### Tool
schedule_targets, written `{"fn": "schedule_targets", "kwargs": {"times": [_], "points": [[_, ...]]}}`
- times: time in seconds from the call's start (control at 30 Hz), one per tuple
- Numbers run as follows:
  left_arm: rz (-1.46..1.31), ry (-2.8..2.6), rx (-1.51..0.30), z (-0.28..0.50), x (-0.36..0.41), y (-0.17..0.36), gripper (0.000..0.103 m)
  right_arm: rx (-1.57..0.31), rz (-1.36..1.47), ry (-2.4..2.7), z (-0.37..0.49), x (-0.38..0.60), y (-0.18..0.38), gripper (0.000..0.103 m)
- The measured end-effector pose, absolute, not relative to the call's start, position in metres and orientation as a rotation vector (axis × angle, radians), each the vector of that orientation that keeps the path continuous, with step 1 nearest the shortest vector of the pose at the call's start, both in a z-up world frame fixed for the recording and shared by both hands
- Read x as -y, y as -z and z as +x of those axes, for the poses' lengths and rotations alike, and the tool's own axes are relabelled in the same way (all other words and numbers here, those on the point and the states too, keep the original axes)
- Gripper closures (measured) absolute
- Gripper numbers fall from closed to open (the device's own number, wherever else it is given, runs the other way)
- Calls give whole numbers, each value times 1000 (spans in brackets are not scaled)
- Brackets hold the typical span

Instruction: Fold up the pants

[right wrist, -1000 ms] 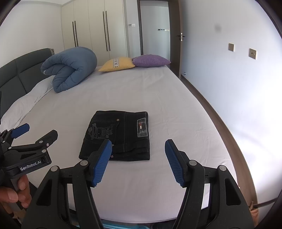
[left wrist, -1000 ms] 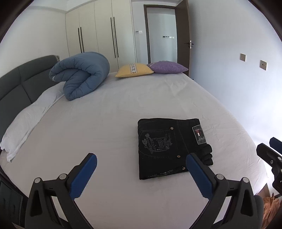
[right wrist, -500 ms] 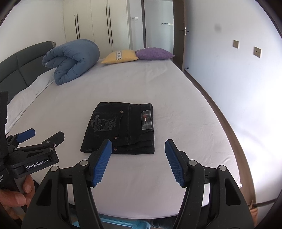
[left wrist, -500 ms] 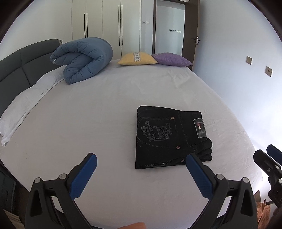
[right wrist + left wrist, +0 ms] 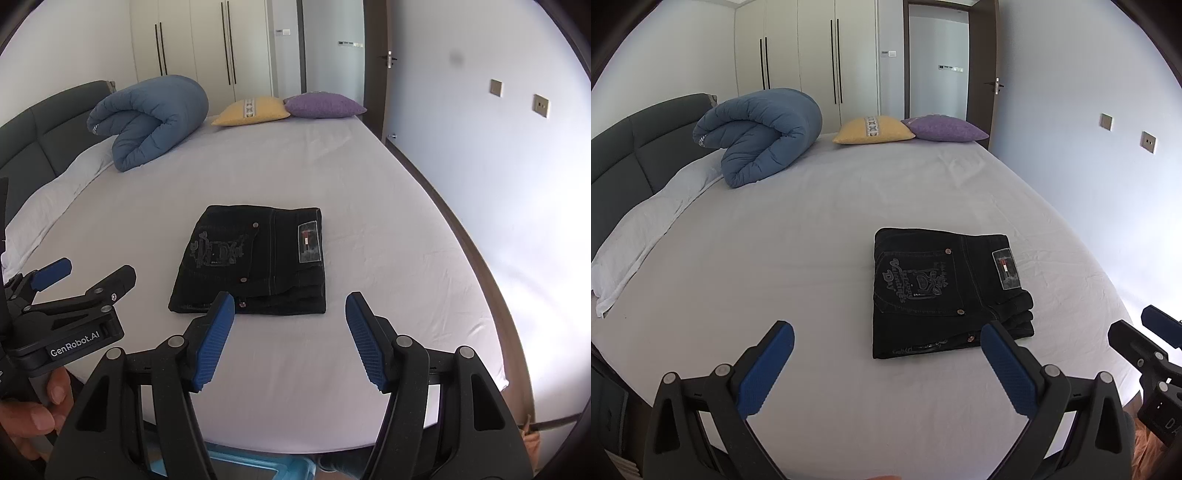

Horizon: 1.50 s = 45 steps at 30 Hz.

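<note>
Right wrist view shows the black denim pants [image 5: 255, 258] folded square on the white-sheeted bed [image 5: 332, 166], both tongs, left [image 5: 86, 275] and right [image 5: 290, 325], released and clear, so folding looks finished, needing only withdrawal.

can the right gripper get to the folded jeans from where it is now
Probably yes. The right gripper is open and empty, held back near the bed's edge, and the folded jeans lie just ahead of it on the bed with only bare sheet between. The left gripper sits off to the side, not in the way.

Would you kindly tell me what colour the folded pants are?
Black, with pale pocket embroidery; the pants show best in the left wrist view.
</note>
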<state>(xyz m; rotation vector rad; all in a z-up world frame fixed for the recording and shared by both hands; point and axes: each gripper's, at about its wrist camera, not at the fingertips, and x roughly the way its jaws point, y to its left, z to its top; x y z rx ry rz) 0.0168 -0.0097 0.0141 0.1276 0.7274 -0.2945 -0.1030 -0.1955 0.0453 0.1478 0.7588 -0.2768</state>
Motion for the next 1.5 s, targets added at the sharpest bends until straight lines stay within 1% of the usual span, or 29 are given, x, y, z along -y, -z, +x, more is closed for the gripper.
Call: {"fn": "schedule_targets", "kwargs": {"times": [1.5], "points": [[119,305,-734,9,13,-15,0,-770,163,280,-107,187,-32,42]]}}
